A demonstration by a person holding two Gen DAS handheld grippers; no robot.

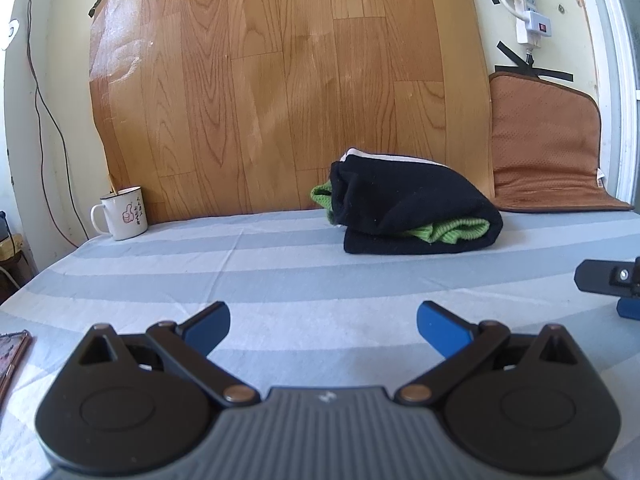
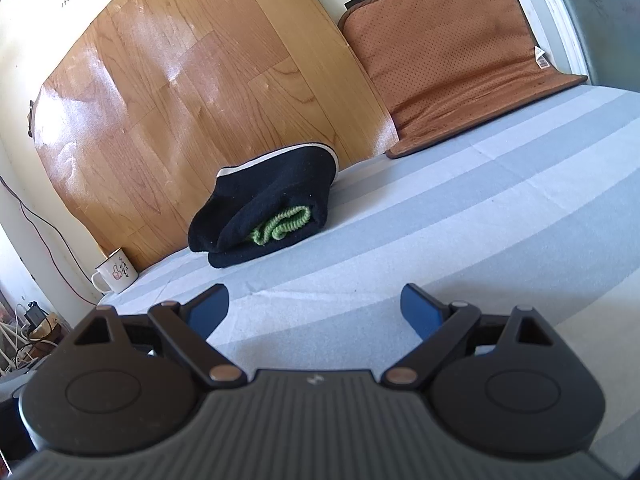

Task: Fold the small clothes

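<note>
**Folded bundle lies at the back, both grippers empty in front**

The left gripper (image 1: 323, 322) hangs over the striped sheet (image 1: 280, 280), its two blue fingers (image 1: 210, 330) spread wide with nothing between them. The right gripper (image 2: 316, 308) is the same: jaws wide, only bare sheet in the gap. In the left wrist view a part of the right gripper shows at the right edge, just above the sheet.

The folded black garment (image 1: 408, 212) lies at the far side of the bed, close to the wood-pattern panel (image 1: 280, 80) that stands against the wall. A green knitted piece (image 1: 452, 232) is folded inside it and comes out at the open side and at the left end. A white trim runs along the top back edge of the bundle. The bundle is well apart from both grippers.

Between the grippers and the bundle the sheet is flat, with only light creases, so the room in front is wide. At the far left corner a white enamel mug (image 1: 122, 214) stands near the edge of the bed, just beside the panel. It carries a red thumbs-up drawing and some small vertical characters that I cannot read. At the far right a brown cushion (image 1: 548, 144) leans on the wall, its lower part lying on the sheet; a small white tag hangs at its right side, the writing too small to read. A white power strip (image 1: 528, 4) is fixed to the wall above it with black tape. At the lower left edge of the left wrist view a flat object with a dark frame lies on the sheet, cut off by the border.
</note>
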